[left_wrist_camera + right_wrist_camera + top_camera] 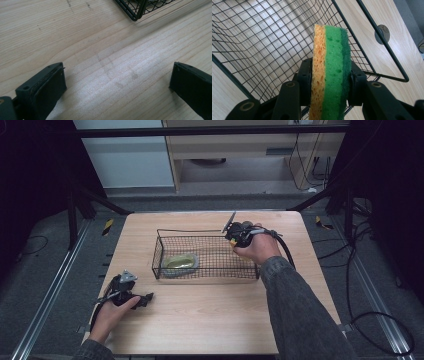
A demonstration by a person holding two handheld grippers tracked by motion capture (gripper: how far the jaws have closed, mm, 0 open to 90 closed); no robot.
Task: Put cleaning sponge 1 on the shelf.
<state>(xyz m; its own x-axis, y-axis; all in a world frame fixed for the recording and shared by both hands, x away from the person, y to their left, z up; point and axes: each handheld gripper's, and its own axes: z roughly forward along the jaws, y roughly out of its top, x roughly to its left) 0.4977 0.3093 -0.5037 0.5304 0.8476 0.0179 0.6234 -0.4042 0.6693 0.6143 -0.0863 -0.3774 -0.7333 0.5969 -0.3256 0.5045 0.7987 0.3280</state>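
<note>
A: Right gripper (234,239), high view: seen at the far right corner of the wire basket (165,268), carried by the right hand (257,247), sleeve entering from the near right. What is pinched there cannot be made out at this size.

B: Left gripper (145,299), same view: laid on the wooden table (200,320) near its near left edge, well apart from the basket, with the left hand (117,309) wrapped over it. A pale green pad (180,262) is noted inside the basket, at its left end.

A: Left gripper view: left gripper (117,85) released, jaws spread wide, nothing but bare table (75,37) between them. A corner of the basket (136,11) is caught at the far edge.

B: Right gripper view: right gripper (330,82) clenched on a sponge (330,72), which is held upright on edge. Three layers are recorded: orange on the left, light green in the middle, dark green scourer on the right. Pads are pressed against both flat faces.

A: Sponge position: held above the basket (262,50) mesh floor, inside the rim; contact with the mesh cannot be told. A round grey disc (382,33) is noted on the table beyond the rim.
</note>
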